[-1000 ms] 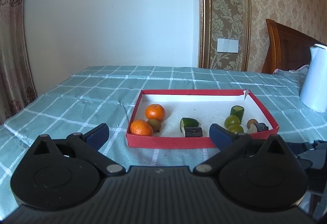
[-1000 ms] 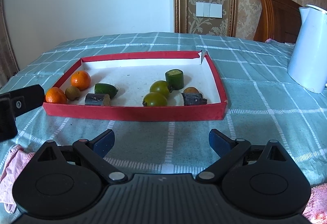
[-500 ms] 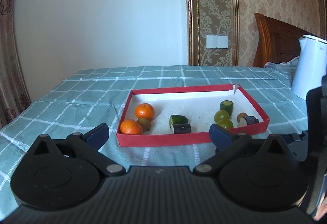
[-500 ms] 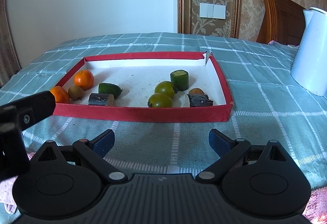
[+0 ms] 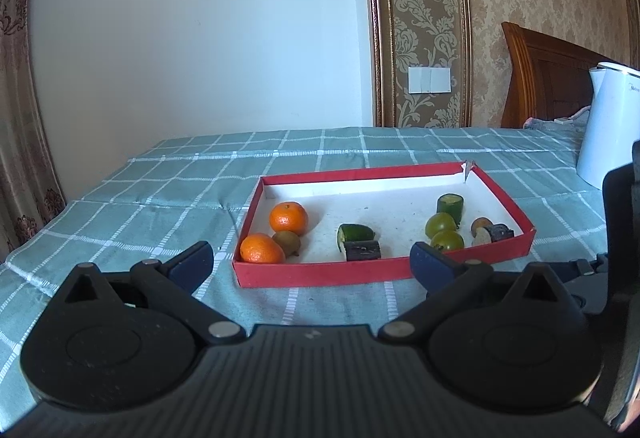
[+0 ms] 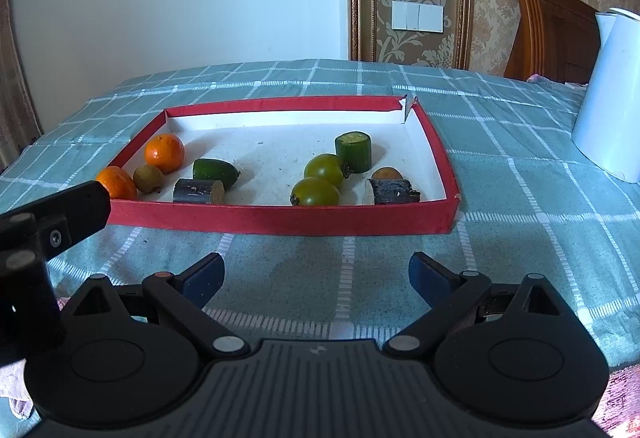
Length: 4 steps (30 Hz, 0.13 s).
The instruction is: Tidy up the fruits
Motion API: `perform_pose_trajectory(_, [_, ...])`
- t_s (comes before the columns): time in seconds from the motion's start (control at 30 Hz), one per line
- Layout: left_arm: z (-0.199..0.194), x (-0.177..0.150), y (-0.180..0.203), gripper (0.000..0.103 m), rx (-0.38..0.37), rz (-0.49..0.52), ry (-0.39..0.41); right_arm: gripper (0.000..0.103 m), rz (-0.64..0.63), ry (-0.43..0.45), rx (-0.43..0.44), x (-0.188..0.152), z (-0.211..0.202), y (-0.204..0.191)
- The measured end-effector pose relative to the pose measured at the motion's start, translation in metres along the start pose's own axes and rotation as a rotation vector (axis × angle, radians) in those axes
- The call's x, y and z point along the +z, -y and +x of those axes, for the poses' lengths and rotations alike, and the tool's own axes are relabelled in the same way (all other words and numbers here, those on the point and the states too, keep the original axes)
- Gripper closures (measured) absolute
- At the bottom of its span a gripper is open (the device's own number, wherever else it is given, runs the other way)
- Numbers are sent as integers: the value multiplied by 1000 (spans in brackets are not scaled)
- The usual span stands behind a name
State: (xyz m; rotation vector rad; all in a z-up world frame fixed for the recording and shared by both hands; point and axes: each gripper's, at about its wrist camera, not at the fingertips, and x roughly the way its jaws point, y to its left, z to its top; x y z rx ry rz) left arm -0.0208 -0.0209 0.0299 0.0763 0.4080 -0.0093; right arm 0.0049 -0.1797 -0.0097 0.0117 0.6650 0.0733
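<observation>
A red-walled tray [image 6: 280, 222] [image 5: 320, 276] lies on the checked cloth. On its left side sit two oranges [image 6: 164, 153] [image 5: 288, 217], a small kiwi [image 6: 147, 178], a green cucumber piece [image 6: 214, 171] and a dark sugarcane piece [image 6: 199, 191]. On its right are two green tomatoes [image 6: 315, 192] [image 5: 441, 224], an upright cucumber stub [image 6: 353, 151], a brown fruit [image 6: 385, 173] and another dark piece [image 6: 392, 192]. My left gripper [image 5: 312, 262] and right gripper [image 6: 316, 280] both stand open and hold nothing, short of the tray's near wall.
A white kettle [image 6: 610, 94] [image 5: 608, 126] stands to the right of the tray. A wooden headboard [image 6: 548, 34] is behind it. The left gripper's body [image 6: 44, 234] shows at the left of the right wrist view. Pink cloth [image 6: 16, 398] lies at the lower left.
Both grippers have drawn back from the tray and risen a little, so the tray looks smaller in the left wrist view. Nothing was grasped and the fruits have not moved.
</observation>
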Motion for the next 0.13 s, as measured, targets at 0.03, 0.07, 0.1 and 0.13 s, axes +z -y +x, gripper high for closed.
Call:
perform_pose_trajectory(0.03, [1, 0, 0, 0, -2, -4, -2, 4, 0, 1, -1, 0, 0, 0])
perform_pose_trajectory(0.07, [1, -1, -1, 0, 0, -7, -2, 4, 1, 1, -1, 0, 0, 0])
perform_pose_trajectory(0.1, [2, -2, -1, 0, 2, -7, -1, 4, 2, 0, 0, 0, 1, -1])
perform_pose_trajectory(0.13, [3, -2, 0, 0, 5, -2, -2, 4, 1, -1, 2, 0, 1, 0])
